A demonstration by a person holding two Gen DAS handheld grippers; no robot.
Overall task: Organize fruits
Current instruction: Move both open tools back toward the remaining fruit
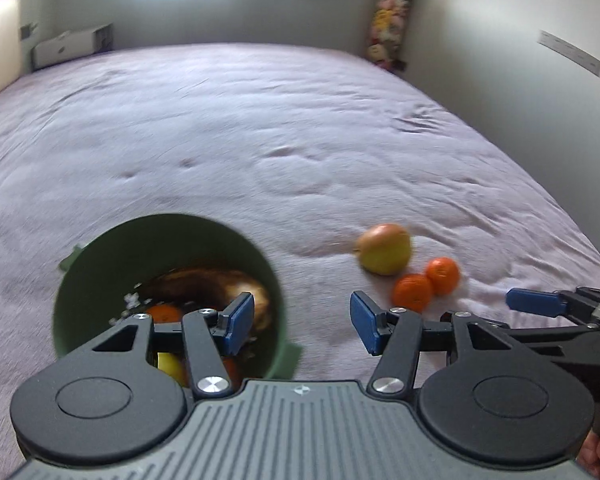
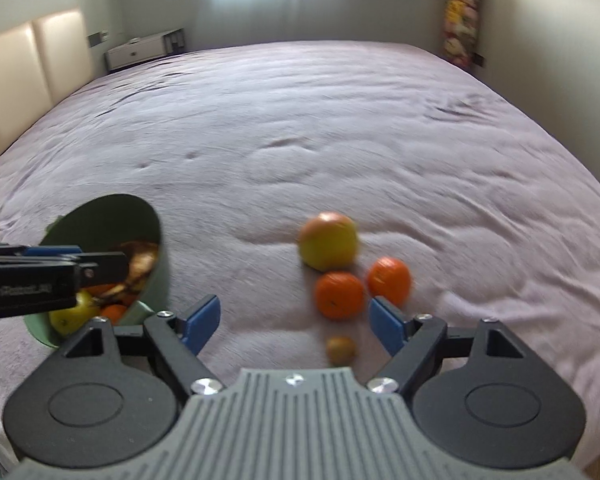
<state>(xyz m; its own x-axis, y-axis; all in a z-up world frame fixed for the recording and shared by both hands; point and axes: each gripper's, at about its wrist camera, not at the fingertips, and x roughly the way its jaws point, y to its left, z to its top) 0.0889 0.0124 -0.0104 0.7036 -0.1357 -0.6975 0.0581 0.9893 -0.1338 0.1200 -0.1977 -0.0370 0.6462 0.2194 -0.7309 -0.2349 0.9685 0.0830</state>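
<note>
A green bowl [image 1: 108, 248] stands on the bed at the lower left and holds a browned banana [image 1: 220, 284], an orange and a yellow fruit. It also shows in the right wrist view [image 2: 156, 264]. My left gripper [image 1: 302, 322] is open and empty, its left finger over the bowl's rim. On the cover to the right lie a yellow-red apple [image 1: 385, 249] [image 2: 328, 246] and two oranges [image 1: 413, 292] [image 2: 339, 295] [image 2: 389, 281]. A small brown fruit [image 2: 341, 350] lies in front of them. My right gripper [image 2: 294, 326] is open and empty, just short of the oranges.
The fruit lies on a wide bed with a lilac cover [image 2: 340, 128]. A padded headboard [image 2: 32, 72] is at the left, a white nightstand [image 2: 140, 52] at the back, a window behind it. A colourful hanging [image 2: 462, 12] is at the back right.
</note>
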